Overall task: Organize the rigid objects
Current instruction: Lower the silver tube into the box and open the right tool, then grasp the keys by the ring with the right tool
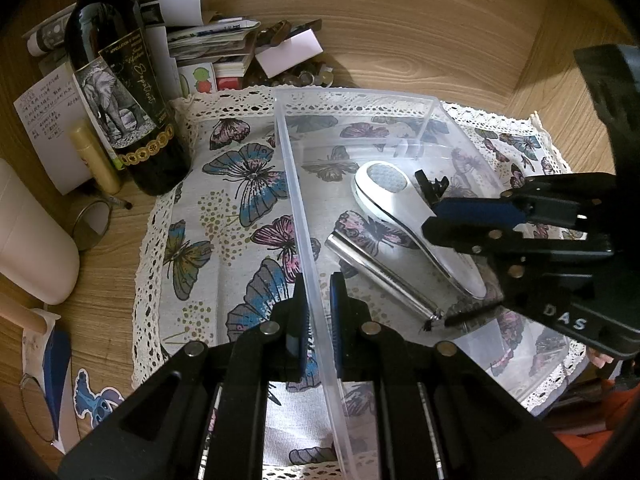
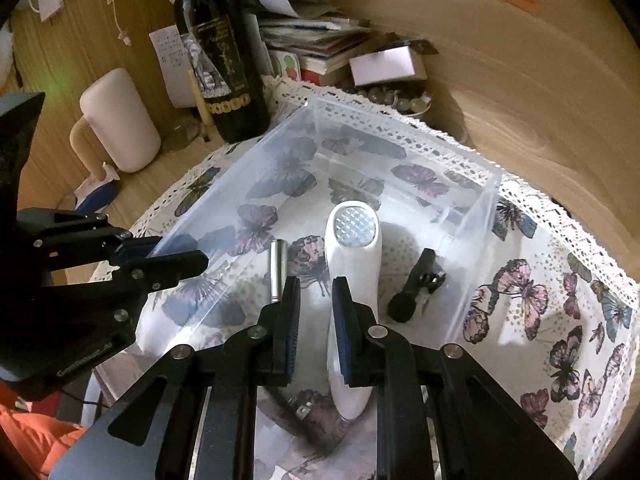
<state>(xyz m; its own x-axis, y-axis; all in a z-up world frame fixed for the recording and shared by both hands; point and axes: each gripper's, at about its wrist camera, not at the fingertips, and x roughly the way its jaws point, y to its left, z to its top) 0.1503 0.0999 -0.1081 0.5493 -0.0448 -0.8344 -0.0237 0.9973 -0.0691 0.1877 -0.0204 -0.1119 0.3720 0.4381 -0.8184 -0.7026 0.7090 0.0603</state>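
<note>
A clear plastic box [image 1: 352, 98] [image 2: 404, 140] stands on a butterfly cloth. Inside lie a white handheld device with a round silver grille [image 1: 400, 204] [image 2: 354, 248], a silver tube [image 1: 380, 272] [image 2: 276, 268] and a small black brush-like piece [image 2: 416, 286] [image 1: 430, 186]. My left gripper [image 1: 318, 312] [image 2: 168, 256] is shut on the box's left wall. My right gripper [image 2: 316, 312] [image 1: 452, 220] hovers inside the box just above the white device; its jaws are a little apart and hold nothing.
A dark wine bottle [image 1: 120, 92] [image 2: 224, 60] stands left of the box, with a cream stick [image 1: 96, 160], stacked papers and booklets [image 1: 208, 36], a white mug [image 2: 120, 120] and small trinkets [image 2: 396, 96] around it. The cloth [image 1: 224, 216] lies on a wooden surface.
</note>
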